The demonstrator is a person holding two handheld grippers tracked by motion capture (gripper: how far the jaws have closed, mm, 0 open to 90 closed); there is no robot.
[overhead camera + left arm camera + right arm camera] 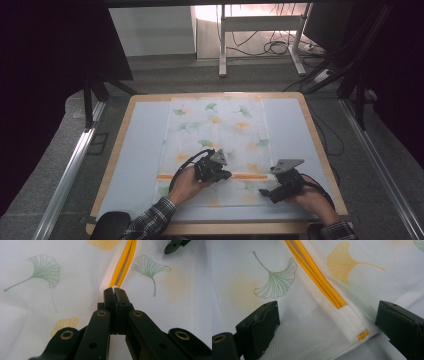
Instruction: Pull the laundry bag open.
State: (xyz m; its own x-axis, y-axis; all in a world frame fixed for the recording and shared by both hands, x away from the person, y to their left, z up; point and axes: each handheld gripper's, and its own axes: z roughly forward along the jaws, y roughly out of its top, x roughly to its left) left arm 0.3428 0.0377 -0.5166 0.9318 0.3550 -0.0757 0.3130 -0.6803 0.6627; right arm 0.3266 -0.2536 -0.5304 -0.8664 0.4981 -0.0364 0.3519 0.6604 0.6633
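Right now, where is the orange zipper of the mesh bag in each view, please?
High view: the orange zipper runs level between both grippers, low on the bag.
Left gripper view: it runs from top centre down to the shut jaws.
Right gripper view: it runs from the top to the white end tab.
Shared landmark: the green ginkgo leaf beside it.

White mesh laundry bag with green and yellow ginkgo-leaf print, lying flat at centre of my high view, long side running up frame. Orange zipper crosses bag's lower part as horizontal stripe. In my left gripper view, zipper runs from centre to top edge, two orange tracks side by side; pull hidden, can't tell. In my right gripper view, zipper runs diagonally from top, ending at white fabric hood near bag's edge, lower centre.
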